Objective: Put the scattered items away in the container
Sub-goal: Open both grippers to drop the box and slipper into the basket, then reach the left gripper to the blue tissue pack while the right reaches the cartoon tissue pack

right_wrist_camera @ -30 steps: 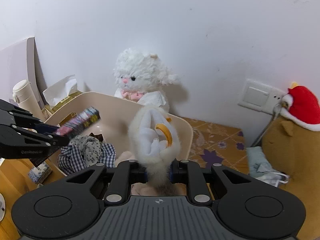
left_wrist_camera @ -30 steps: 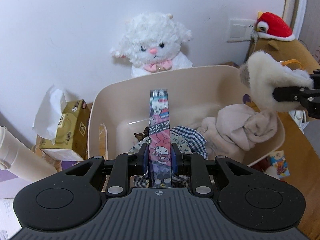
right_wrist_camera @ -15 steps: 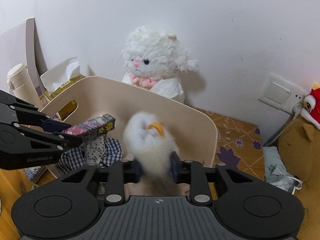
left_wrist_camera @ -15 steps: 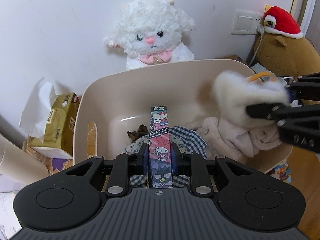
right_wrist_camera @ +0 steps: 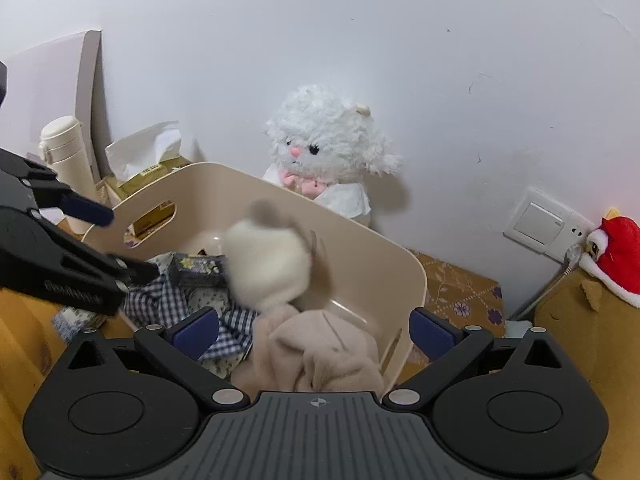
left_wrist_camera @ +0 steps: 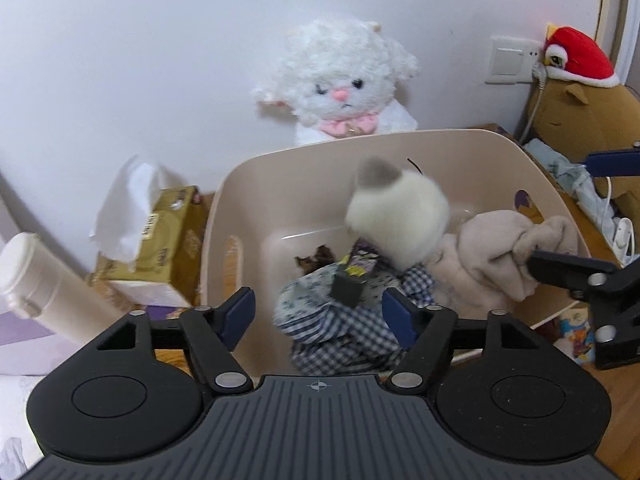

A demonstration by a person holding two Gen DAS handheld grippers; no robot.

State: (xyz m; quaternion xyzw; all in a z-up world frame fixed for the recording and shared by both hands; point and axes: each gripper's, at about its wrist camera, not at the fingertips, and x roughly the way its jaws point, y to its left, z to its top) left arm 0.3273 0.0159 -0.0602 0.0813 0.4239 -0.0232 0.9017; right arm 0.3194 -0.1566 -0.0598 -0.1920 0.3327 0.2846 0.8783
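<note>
Beige tub (left_wrist_camera: 400,148), the container, up against the white wall, with a checked cloth (left_wrist_camera: 340,328), a soft beige cloth (left_wrist_camera: 496,256) and a small printed box (left_wrist_camera: 356,276) lying inside. Blurry cream fluffy toy (left_wrist_camera: 400,216) over the middle of the tub, touching no finger. Left gripper (left_wrist_camera: 318,312) at the near edge of the tub, fingers wide apart and opening more, nothing between the pads; printed box just past them on the checked cloth. Right gripper (right_wrist_camera: 316,332) over the right side of the tub, fingers spread very wide and opening, gripping nothing; beige cloth below the gap. Writing on the printed box too blurry to read. Gold tissue box (left_wrist_camera: 160,240) left of the tub, dark print on its side too small to make out. White fluffy lamb (left_wrist_camera: 344,80) behind the far rim.
</note>
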